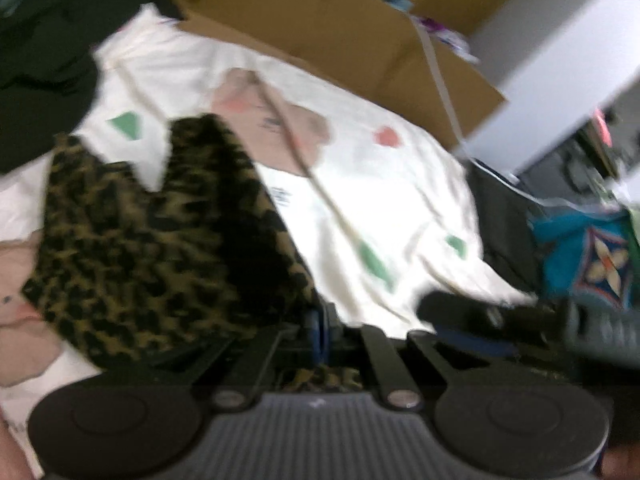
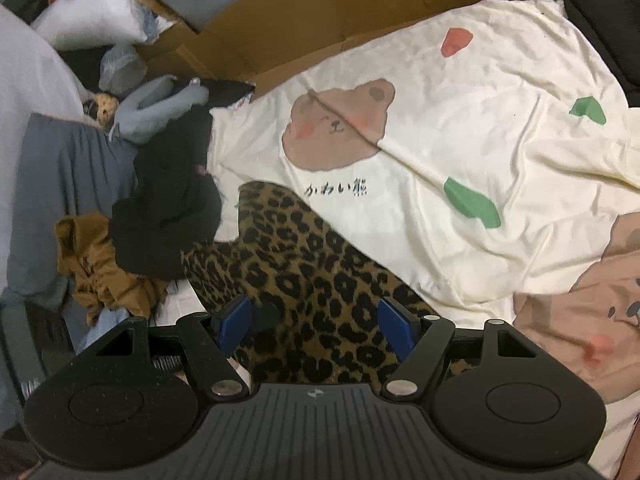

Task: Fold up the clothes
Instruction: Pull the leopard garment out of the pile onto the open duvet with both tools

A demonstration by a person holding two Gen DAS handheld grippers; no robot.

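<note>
A leopard-print garment (image 1: 152,248) lies bunched on a cream bedsheet with bear prints (image 1: 360,184). The left wrist view is blurred. There my left gripper (image 1: 319,330) is shut on an edge of the garment, its blue pads pressed together, and the cloth spreads up and left from it. In the right wrist view the same leopard-print garment (image 2: 312,276) runs between and under the fingers of my right gripper (image 2: 316,326). That gripper stands wide open, its blue pads (image 2: 234,322) well apart and not clamping the cloth.
A flattened cardboard box (image 2: 320,12) lies along the far edge of the bedsheet (image 2: 480,112). Black clothes (image 2: 168,200), a brown garment (image 2: 96,264) and grey ones (image 2: 160,108) are piled at the left. A dark pile (image 1: 40,60) and a teal patterned cloth (image 1: 592,256) flank the sheet.
</note>
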